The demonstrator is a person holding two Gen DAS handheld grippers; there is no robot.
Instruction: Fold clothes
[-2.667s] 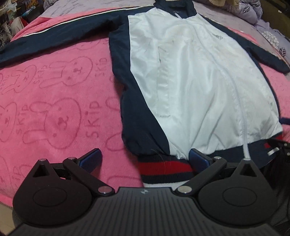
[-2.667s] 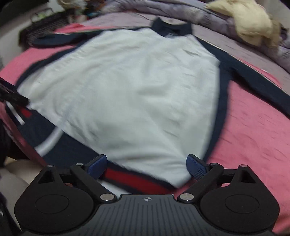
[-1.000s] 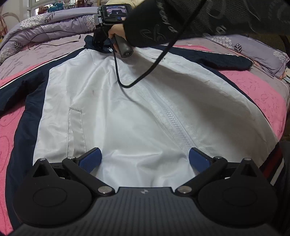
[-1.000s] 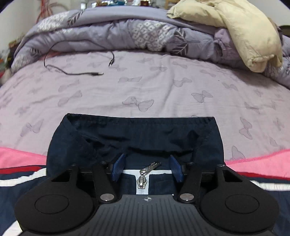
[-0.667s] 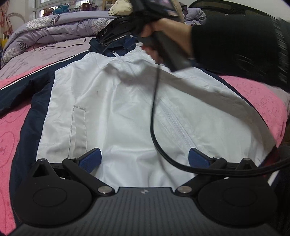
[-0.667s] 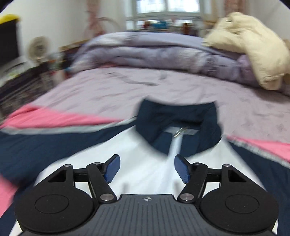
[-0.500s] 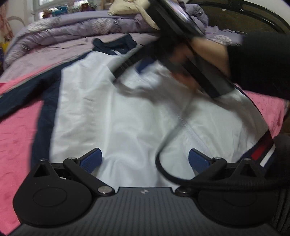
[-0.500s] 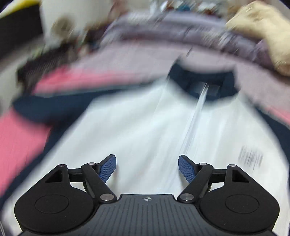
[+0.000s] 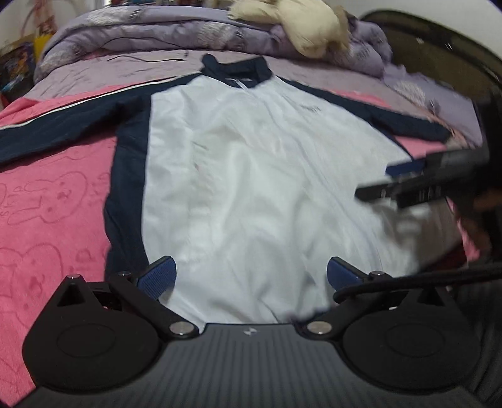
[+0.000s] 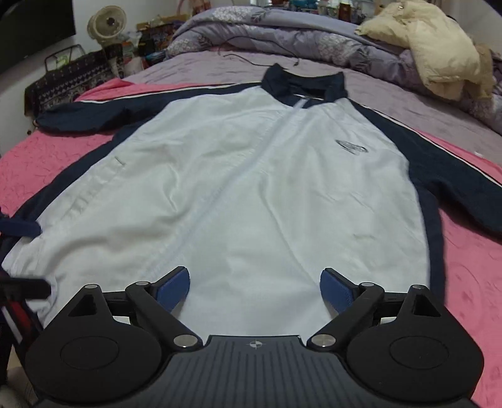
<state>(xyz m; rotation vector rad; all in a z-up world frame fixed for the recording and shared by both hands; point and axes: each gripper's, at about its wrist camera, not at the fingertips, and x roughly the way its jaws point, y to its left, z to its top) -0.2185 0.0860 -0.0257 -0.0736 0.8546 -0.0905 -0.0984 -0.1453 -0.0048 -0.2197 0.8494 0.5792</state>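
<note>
A jacket [image 10: 251,188] with a white front and navy sleeves lies flat and zipped on the bed, its navy collar [image 10: 301,83] at the far end. My right gripper [image 10: 255,288] hovers over the lower front of the jacket. Its jaws are opening and nothing is between the blue pads. My left gripper [image 9: 250,273] stands open over the lower white front of the same jacket [image 9: 251,172], also with nothing between its fingers. In the left wrist view the right gripper [image 9: 408,179] shows as a blurred black shape at the right edge, held by a hand.
A pink blanket [image 9: 47,204] with a rabbit print lies under the jacket, over a purple sheet. A heaped purple quilt [image 10: 282,34] and a cream coat [image 10: 439,53] lie at the bed's far end. A fan [image 10: 106,22] and clutter stand at far left. A black cable [image 9: 408,279] crosses the left gripper.
The right gripper has left the collar and drawn back down the jacket to its lower front, with its jaws wider apart. The left gripper has shifted a little sideways.
</note>
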